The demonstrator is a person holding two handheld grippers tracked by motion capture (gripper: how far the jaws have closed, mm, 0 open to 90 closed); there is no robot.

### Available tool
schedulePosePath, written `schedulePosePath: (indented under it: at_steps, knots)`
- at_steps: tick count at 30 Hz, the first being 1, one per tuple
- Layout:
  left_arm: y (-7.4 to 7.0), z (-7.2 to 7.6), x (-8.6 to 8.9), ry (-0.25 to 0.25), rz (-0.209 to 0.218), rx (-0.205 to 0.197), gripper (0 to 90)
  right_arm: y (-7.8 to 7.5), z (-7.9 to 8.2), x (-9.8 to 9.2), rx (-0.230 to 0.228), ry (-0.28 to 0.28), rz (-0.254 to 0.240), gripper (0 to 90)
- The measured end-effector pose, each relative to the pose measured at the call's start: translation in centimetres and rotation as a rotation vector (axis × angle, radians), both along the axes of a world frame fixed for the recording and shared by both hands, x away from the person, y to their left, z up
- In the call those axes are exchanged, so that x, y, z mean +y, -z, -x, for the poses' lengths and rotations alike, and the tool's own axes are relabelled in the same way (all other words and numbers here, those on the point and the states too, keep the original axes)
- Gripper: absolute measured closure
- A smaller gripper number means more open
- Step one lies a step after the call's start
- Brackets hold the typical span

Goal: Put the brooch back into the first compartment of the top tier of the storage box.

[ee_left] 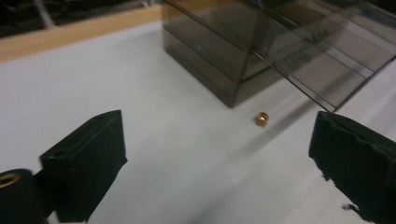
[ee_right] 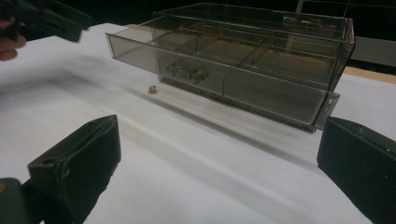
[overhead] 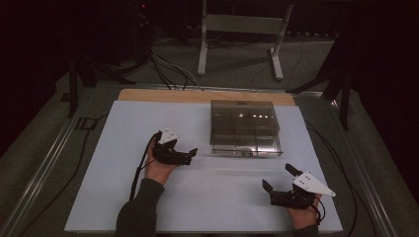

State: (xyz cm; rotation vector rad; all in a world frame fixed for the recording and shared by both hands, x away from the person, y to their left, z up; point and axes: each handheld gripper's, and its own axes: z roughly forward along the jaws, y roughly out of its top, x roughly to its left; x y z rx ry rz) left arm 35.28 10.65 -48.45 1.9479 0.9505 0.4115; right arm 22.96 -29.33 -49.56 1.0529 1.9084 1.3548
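The left claw [ee_left: 215,158] stood with its matte black, blocky jaws wide apart and empty, and just ahead of it, between the jaws' lines, lay a small round brass-coloured bead [ee_left: 261,118] on the smooth white tabletop [ee_left: 93,84], close beside the corner of the smoky translucent plastic drawer box [ee_left: 210,70]. The right claw [ee_right: 215,163] was likewise spread and empty, well short of the box, whose partitioned drawer [ee_right: 219,81] stood pulled out. Judging by this, the bead had not yet been picked up or stowed.
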Motion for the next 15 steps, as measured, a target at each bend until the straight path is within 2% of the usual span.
schedulePosePath:
  at_steps: [1, 2, 3, 4, 8, 9, 10, 11, 15]
  knots:
    - [0.0, 0.0, 0.0, 0.0, 0.0, 0.0, 8.3, 0.0, 0.0, 0.0, 0.0, 0.0, 0.0, 0.1]
    - [0.4, -0.4, -0.8, 0.038, -0.004, 0.03, 11.5, 0.0, 0.0, 0.0, 0.002, -0.001, 0.001, 0.1]
    - [0.4, -0.4, -0.8, 0.038, -0.004, 0.03, 12.5, 0.0, 0.0, 0.0, 0.002, -0.002, 0.001, 0.1]
    - [0.6, -0.6, -1.4, 0.059, -0.004, 0.044, 14.6, 0.0, 0.0, 0.0, 0.002, -0.003, 0.0, 0.1]
    - [1.0, -0.9, -2.2, 0.077, -0.006, 0.066, 16.6, 0.0, 0.0, 0.1, 0.002, -0.003, 0.0, 0.1]
    - [1.2, -1.1, -2.8, 0.095, -0.025, 0.081, 16.7, 0.0, 0.0, 0.1, 0.001, -0.003, 0.0, 0.1]
    - [1.2, -1.1, -2.8, 0.095, -0.025, 0.081, 16.8, 0.0, 0.0, 0.0, 0.002, -0.003, 0.001, 0.1]
    - [1.4, -1.3, -3.3, 0.108, -0.054, 0.092, 17.9, 0.0, 0.0, 0.1, 0.003, -0.002, 0.001, 0.1]
    - [1.8, -1.7, -3.9, 0.129, -0.068, 0.108, 25.4, 0.0, 0.0, 0.0, 0.002, -0.003, 0.002, 0.1]
